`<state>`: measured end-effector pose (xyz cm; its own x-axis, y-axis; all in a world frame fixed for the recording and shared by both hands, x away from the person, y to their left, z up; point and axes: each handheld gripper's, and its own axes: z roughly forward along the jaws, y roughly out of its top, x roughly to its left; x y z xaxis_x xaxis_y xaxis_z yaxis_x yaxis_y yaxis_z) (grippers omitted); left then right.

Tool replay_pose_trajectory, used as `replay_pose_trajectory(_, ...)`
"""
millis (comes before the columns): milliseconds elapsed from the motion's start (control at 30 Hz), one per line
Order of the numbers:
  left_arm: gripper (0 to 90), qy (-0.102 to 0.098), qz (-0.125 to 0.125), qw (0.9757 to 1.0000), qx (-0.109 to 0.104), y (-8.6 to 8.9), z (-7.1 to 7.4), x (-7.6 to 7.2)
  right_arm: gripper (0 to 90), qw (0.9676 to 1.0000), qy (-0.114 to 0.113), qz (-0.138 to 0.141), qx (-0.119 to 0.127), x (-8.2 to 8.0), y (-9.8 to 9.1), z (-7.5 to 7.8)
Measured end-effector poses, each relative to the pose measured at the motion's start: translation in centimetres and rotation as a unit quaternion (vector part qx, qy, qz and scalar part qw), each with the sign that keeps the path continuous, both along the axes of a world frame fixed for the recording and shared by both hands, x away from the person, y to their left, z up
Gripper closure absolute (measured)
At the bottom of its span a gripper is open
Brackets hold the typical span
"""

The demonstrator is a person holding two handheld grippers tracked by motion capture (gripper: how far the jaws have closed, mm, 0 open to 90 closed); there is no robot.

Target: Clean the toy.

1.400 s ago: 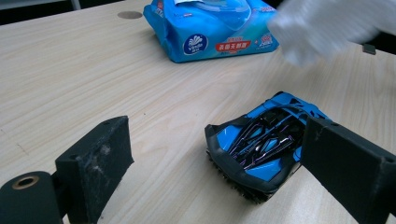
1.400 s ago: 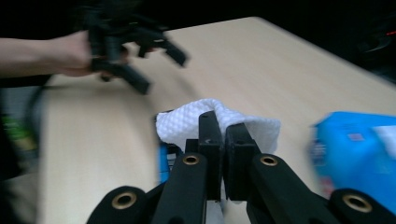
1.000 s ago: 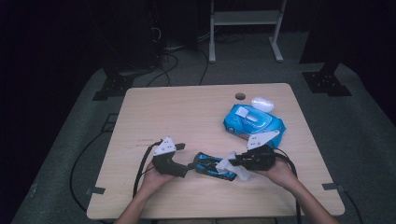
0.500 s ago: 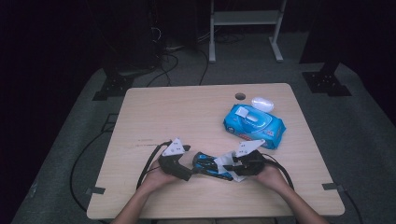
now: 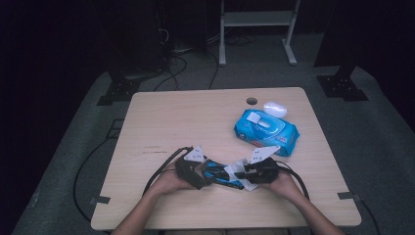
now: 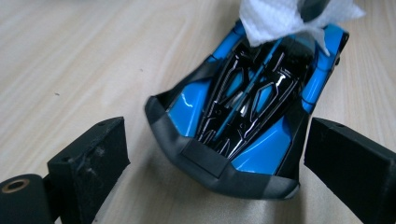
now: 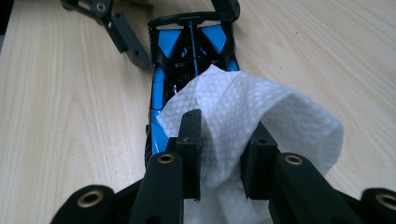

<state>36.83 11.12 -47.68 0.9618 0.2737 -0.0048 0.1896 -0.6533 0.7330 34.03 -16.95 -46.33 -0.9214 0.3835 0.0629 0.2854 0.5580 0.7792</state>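
Toy car [image 6: 243,112] shows no writing; wipes pack's [image 5: 266,131] label is unreadable.

The toy car [image 6: 243,116] lies on the table [image 5: 161,122], between the left gripper [image 6: 219,154] and the right gripper [image 7: 223,149], which face each other along it. The car's near end sits between the left jaws, apart from both. The wipe [image 7: 247,116] is between the right jaws and lies over the car's other end, ahead of them. Beyond the right gripper, farther up the table, lies the wipe pack [image 5: 266,132], with a small case [image 5: 275,108] just behind it, beside a hole [image 5: 251,101] in the table.
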Motion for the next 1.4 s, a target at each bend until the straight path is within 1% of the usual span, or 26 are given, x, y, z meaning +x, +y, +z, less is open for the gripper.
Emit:
replay_pose_trajectory(33, 8.9, 0.002, -0.010, 0.9999, 0.004, -0.3, -0.1, 0.1, 71.9, 1.0000, 0.001, 0.000, 0.000, 0.0, 0.0, 0.0)
replay_pose_trajectory(100, 9.8, 0.001, -0.013, 0.9999, 0.004, -0.4, -0.2, 0.1, 72.1, 1.0000, 0.000, 0.000, 0.001, 0.0, 0.1, 0.0)
replay_pose_trajectory(133, 9.8, 0.004, -0.020, 0.9998, 0.005, -0.6, -0.3, 0.1, 72.8, 1.0000, 0.001, -0.001, 0.001, 0.0, 0.1, 0.0)
replay_pose_trajectory(167, 12.5, -0.001, -0.022, 0.9997, 0.010, -0.7, -0.4, 0.0, 75.7, 1.0000, 0.005, -0.003, 0.000, 0.1, 0.0, 0.0)
replay_pose_trajectory(200, 12.5, -0.001, -0.022, 0.9997, 0.010, -0.7, -0.4, 0.0, 75.7, 1.0000, 0.005, -0.003, 0.000, 0.1, 0.0, 0.0)
replay_pose_trajectory(233, 12.5, -0.002, -0.022, 0.9997, 0.011, -0.8, -0.4, 0.0, 78.3, 0.9999, 0.012, -0.005, 0.002, 0.1, 0.0, 0.0)
replay_pose_trajectory(333, 12.5, -0.003, -0.019, 0.9997, 0.013, -0.8, -0.4, -0.1, 80.9, 0.9998, 0.019, -0.006, 0.000, 0.1, 0.2, 0.1)
replay_pose_trajectory(367, 12.6, -0.003, -0.018, 0.9997, 0.013, -0.8, -0.4, -0.1, 82.7, 0.9999, 0.012, -0.007, -0.004, -0.1, 0.5, 0.2)
replay_pose_trajectory(500, 12.9, -0.004, -0.015, 0.9998, 0.015, -0.8, -0.4, -0.1, 82.8, 1.0000, 0.004, -0.003, -0.004, -0.3, 0.8, 0.3)
replay_pose_trajectory(633, 14.2, -0.003, -0.017, 0.9997, 0.014, -0.9, -0.3, -0.2, 83.2, 0.9999, 0.004, -0.003, -0.009, -0.4, 0.3, 0.3)
replay_pose_trajectory(667, 15.6, -0.004, -0.022, 0.9997, 0.012, -0.8, -0.3, -0.3, 83.4, 1.0000, 0.006, -0.003, -0.008, -0.5, 0.0, 0.2)
replay_pose_trajectory(733, 23.0, -0.011, -0.026, 0.9996, 0.005, -0.7, -0.3, -0.5, 83.4, 0.9999, 0.007, -0.006, -0.010, -0.6, -0.8, 0.2)
replay_pose_trajectory(833, 23.2, -0.007, -0.030, 0.9995, 0.005, -1.0, -0.3, -0.5, 83.3, 0.9998, 0.009, -0.010, -0.013, -0.8, -1.5, 0.3)
replay_pose_trajectory(867, 23.2, -0.009, -0.031, 0.9995, 0.007, -1.1, -0.3, -0.5, 83.4, 0.9998, 0.006, -0.009, -0.019, -0.9, -1.4, 0.4)
replay_pose_trajectory(933, 23.0, -0.015, -0.029, 0.9994, 0.011, -1.2, -0.2, -0.6, 83.3, 0.9997, 0.002, -0.008, -0.022, -0.9, -1.2, 0.4)
replay_pose_trajectory(1000, 20.5, -0.013, -0.027, 0.9995, 0.013, -1.2, -0.2, -0.6, 83.4, 0.9997, -0.002, -0.005, -0.023, -0.9, -1.0, 0.4)
replay_pose_trajectory(1067, 20.2, -0.015, -0.025, 0.9995, 0.010, -1.0, 0.0, -0.6, 83.3, 0.9997, -0.003, -0.001, -0.024, -0.8, -0.8, 0.4)
replay_pose_trajectory(1100, 20.2, -0.013, -0.024, 0.9996, 0.005, -0.8, 0.1, -0.5, 83.3, 0.9997, -0.001, 0.000, -0.023, -0.7, -0.8, 0.4)
replay_pose_trajectory(1167, 20.2, -0.004, -0.020, 0.9997, -0.010, -0.3, 0.4, -0.5, 83.1, 0.9997, -0.002, 0.001, -0.025, -0.7, -0.9, 0.4)
replay_pose_trajectory(1233, 20.4, 0.001, -0.018, 0.9996, -0.020, 0.3, 0.7, -0.5, 83.0, 0.9997, -0.002, 0.000, -0.023, -0.8, -1.1, 0.4)
replay_pose_trajectory(1267, 22.1, 0.006, -0.020, 0.9994, -0.026, 0.6, 0.9, -0.5, 82.7, 0.9998, -0.002, -0.001, -0.021, -0.8, -1.2, 0.4)
replay_pose_trajectory(1333, 23.3, 0.008, -0.012, 0.9994, -0.033, 1.2, 1.2, -0.6, 82.4, 0.9998, -0.003, -0.003, -0.018, -0.9, -1.4, 0.3)
replay_pose_trajectory(1367, 23.6, 0.016, -0.007, 0.9989, -0.043, 1.5, 1.2, -0.5, 82.4, 0.9998, -0.004, -0.002, -0.017, -0.9, -1.4, 0.3)
replay_pose_trajectory(1400, 30.7, 0.021, -0.006, 0.9986, -0.048, 1.7, 1.3, -0.5, 82.5, 0.9998, -0.005, -0.001, -0.019, -0.9, -1.4, 0.3)
